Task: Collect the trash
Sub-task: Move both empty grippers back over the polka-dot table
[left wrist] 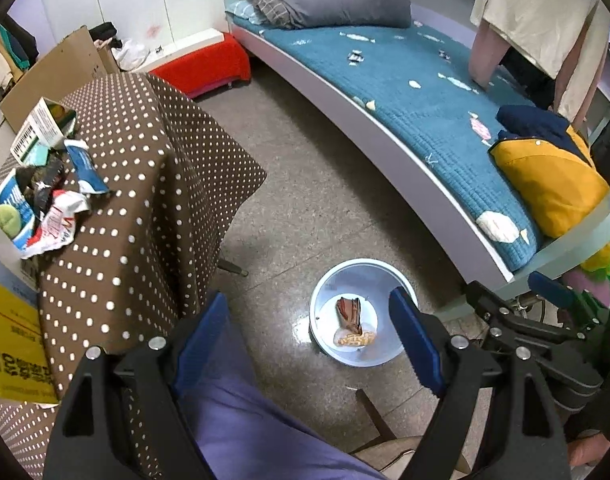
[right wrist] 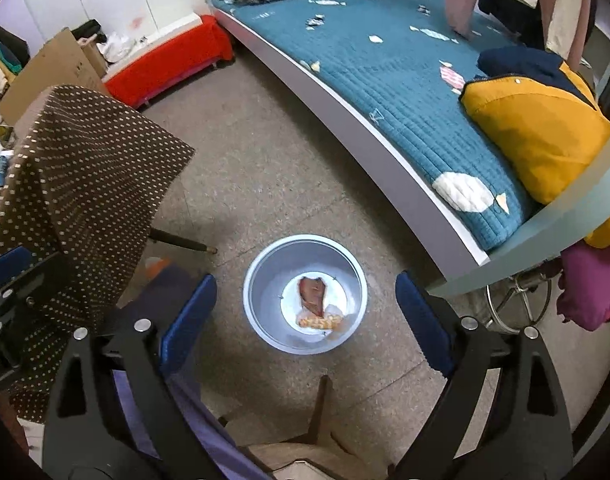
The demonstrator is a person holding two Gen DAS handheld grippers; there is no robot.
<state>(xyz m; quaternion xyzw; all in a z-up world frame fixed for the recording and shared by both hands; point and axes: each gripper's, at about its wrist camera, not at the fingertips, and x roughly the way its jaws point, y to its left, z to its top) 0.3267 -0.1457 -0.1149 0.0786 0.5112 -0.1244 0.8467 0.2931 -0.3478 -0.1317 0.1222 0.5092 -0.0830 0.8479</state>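
Note:
A pale blue bin (right wrist: 265,276) stands on the floor below both grippers. Inside lie a brown wrapper (right wrist: 313,292) and a yellow-orange wrapper (right wrist: 319,322). My right gripper (right wrist: 307,320) hangs above the bin, open, with nothing between its blue pads. My left gripper (left wrist: 309,340) is also open and empty, with the bin (left wrist: 345,280) showing just right of the gap between its fingers. On the polka-dot table (left wrist: 145,200) to the left lies a pile of trash: a crumpled red-and-white wrapper (left wrist: 57,224), a blue-and-white packet (left wrist: 85,168) and a small box (left wrist: 41,128). The right gripper (left wrist: 513,292) shows at the right of the left wrist view.
A bed with a teal quilt (left wrist: 385,92) runs along the right, with a yellow cushion (left wrist: 553,184) on it. A red bench (left wrist: 201,64) and a cardboard box (left wrist: 53,72) stand at the back. A yellow book (left wrist: 9,340) lies on the table. A purple trouser leg (left wrist: 233,420) is below.

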